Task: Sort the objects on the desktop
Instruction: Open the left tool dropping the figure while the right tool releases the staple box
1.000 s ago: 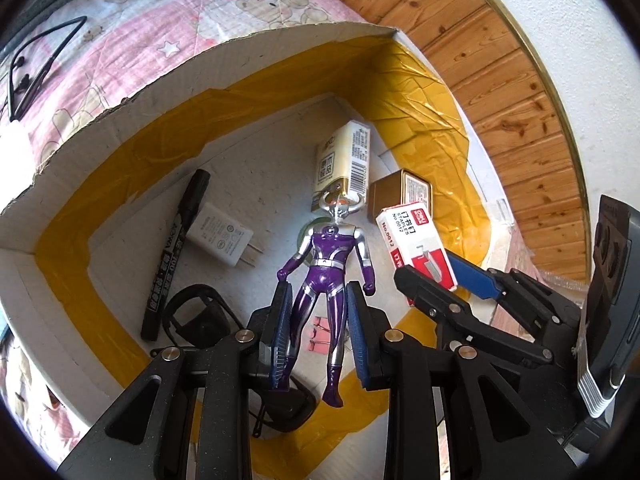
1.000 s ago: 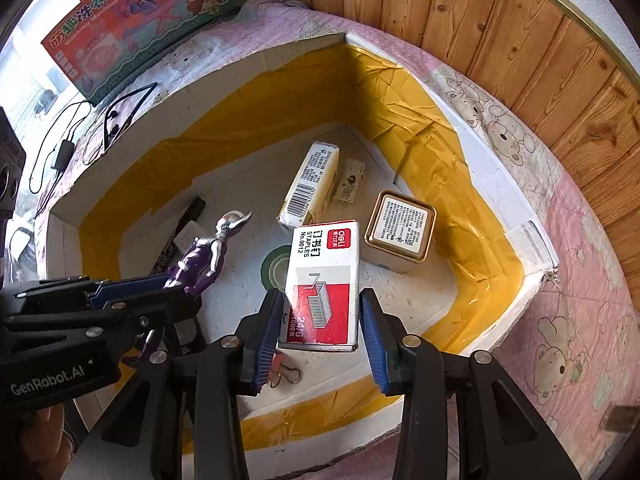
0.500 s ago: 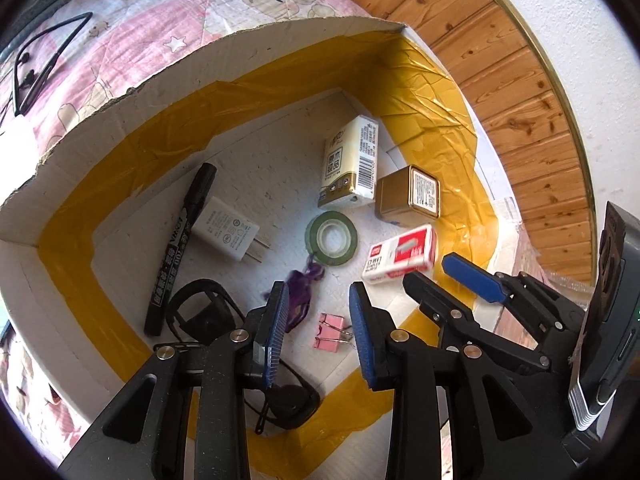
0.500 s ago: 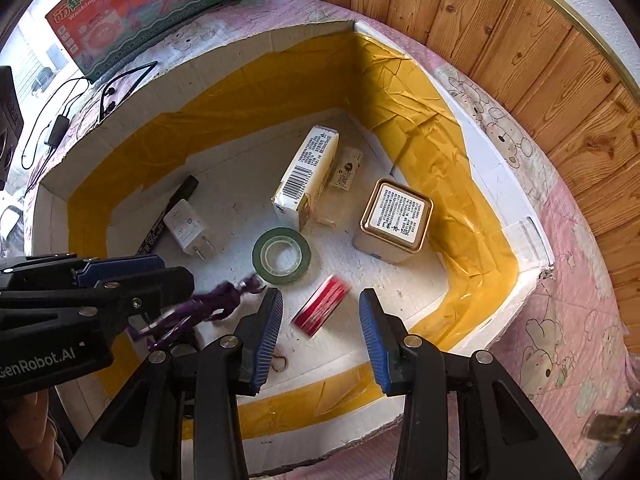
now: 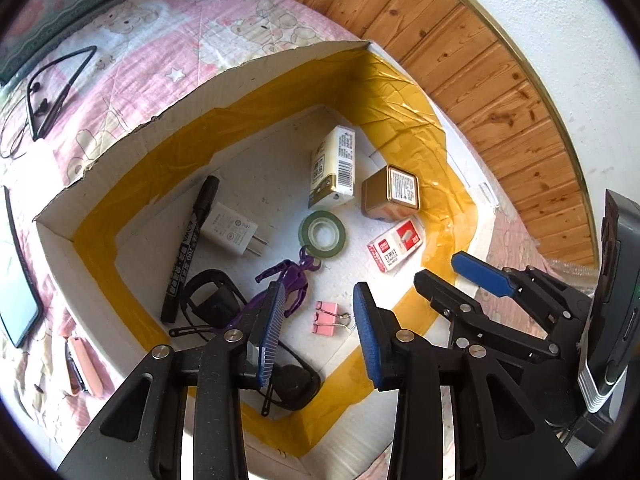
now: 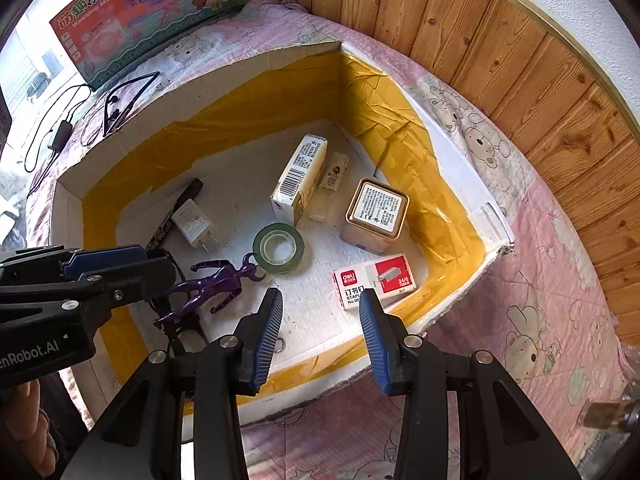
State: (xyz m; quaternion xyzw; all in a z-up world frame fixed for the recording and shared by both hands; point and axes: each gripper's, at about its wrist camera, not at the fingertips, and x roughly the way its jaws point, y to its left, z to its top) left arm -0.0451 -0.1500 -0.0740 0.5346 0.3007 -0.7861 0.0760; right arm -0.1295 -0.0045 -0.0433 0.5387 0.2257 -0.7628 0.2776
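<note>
Both grippers empty above the white foam box (image 6: 460,168) lined with yellow tape
Left gripper (image 5: 318,312) jaws opening, nothing between; right gripper (image 6: 320,320) half open, empty; glossy purple figure (image 6: 208,286) lies on the box floor beside green tape roll (image 6: 279,247); red-white "deli" staples carton (image 6: 374,280), "24/6", near front wall.

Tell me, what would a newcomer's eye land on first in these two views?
Probably the white box lined with yellow tape, filling both views. On its floor, the purple toy figure lies by the green tape roll, and the red-and-white staple box sits near the front right corner. Both grippers hover empty above.
</note>
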